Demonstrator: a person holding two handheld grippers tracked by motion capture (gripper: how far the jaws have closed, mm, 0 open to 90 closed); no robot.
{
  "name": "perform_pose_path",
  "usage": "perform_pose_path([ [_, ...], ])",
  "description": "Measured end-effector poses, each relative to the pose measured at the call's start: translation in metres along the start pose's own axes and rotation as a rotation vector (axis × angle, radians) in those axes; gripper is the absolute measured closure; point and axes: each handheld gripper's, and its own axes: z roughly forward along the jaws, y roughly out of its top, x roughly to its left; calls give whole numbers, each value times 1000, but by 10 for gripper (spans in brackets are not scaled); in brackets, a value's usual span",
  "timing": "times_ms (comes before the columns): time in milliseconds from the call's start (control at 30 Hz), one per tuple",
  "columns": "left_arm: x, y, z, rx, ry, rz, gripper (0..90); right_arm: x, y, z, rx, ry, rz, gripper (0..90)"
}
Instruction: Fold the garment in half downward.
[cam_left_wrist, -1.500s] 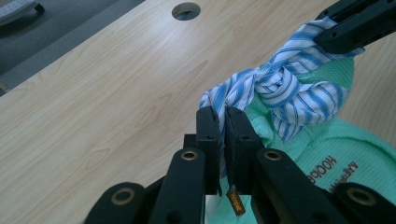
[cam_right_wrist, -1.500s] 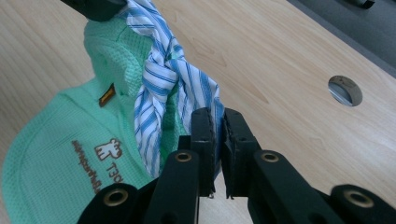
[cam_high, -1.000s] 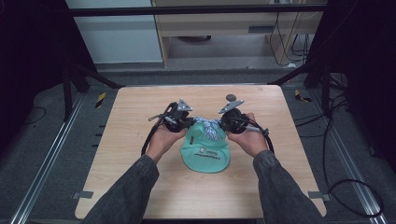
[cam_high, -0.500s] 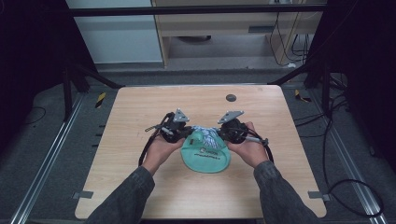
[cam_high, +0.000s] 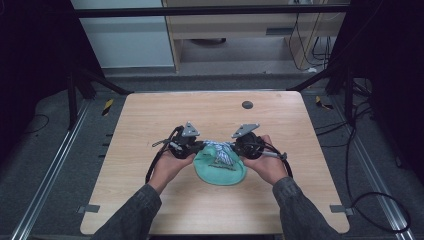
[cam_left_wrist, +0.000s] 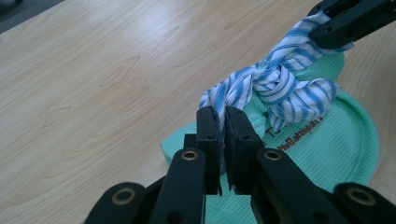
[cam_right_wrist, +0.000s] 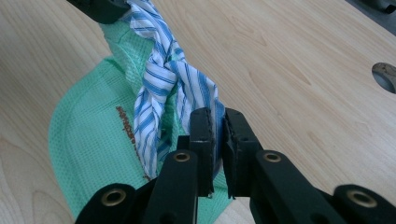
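A blue-and-white striped cloth (cam_high: 218, 151) is twisted into a knot and hangs between the two grippers over a green mesh cloth (cam_high: 218, 171) that lies on the table. My left gripper (cam_high: 199, 146) is shut on one end of the striped cloth (cam_left_wrist: 261, 88); its jaws (cam_left_wrist: 222, 126) pinch the fabric. My right gripper (cam_high: 235, 148) is shut on the other end (cam_right_wrist: 175, 79), with the jaws (cam_right_wrist: 217, 128) closed on the fabric. The green cloth (cam_left_wrist: 322, 144) carries a line of dark printed lettering (cam_right_wrist: 133, 140). Each gripper's black jaws show at the top of the other's view.
The wooden table (cam_high: 150, 120) has a round dark cable hole (cam_high: 247, 104) at its far right part. Metal rails and dark floor surround it, and cables trail off the right gripper toward the floor at the right.
Both hands have come toward the near edge and sunk a little, bringing the knotted striped cloth down onto the green cloth. Both grips stay shut on the fabric.
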Motion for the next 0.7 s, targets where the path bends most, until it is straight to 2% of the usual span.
perform_pose_path([
  [367,-11,-12,0,-4,-22,-3,854,8,-14,1,8,14,4,826],
  [700,-18,-21,3,6,-40,2,854,10,-22,1,23,18,2,822],
])
